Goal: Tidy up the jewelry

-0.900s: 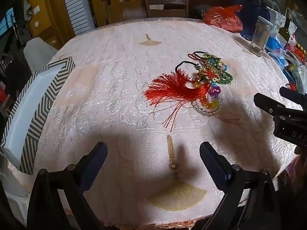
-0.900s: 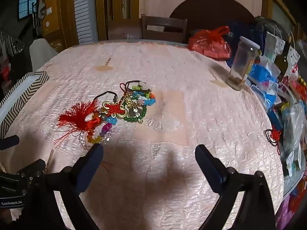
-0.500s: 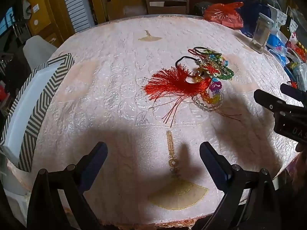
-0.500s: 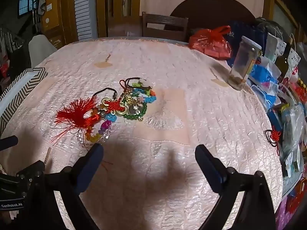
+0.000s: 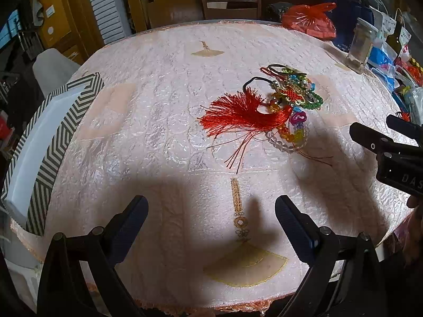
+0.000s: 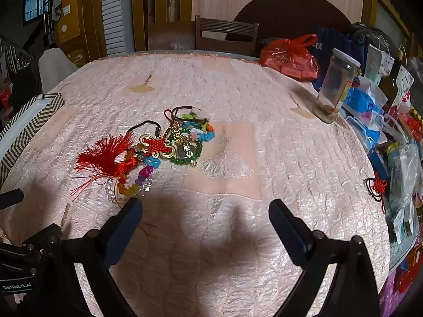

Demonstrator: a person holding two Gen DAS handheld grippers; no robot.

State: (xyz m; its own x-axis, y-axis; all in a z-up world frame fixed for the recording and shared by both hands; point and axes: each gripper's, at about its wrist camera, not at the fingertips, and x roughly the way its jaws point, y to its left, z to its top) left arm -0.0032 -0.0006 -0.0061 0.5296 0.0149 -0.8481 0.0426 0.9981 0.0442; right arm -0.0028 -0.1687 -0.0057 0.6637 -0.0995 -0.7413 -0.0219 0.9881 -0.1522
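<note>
A tangled pile of jewelry lies on the pink tablecloth: a red tassel with a red knot, coloured bead bracelets, a clear bead bracelet, a green bead bracelet and black cords. The pile also shows in the right wrist view. My left gripper is open and empty above the near table edge, short of the pile. My right gripper is open and empty, its left finger close to the clear beads. A white box with a zigzag rim stands at the table's left edge.
A glass jar, a red plastic bag and heaps of packets crowd the right and far right side. A small red knot charm lies at the right edge. A wooden chair stands behind the table.
Both grippers have moved slightly forward toward the jewelry pile, which now sits closer in both views. Both stay open. Nothing on the table has moved.
</note>
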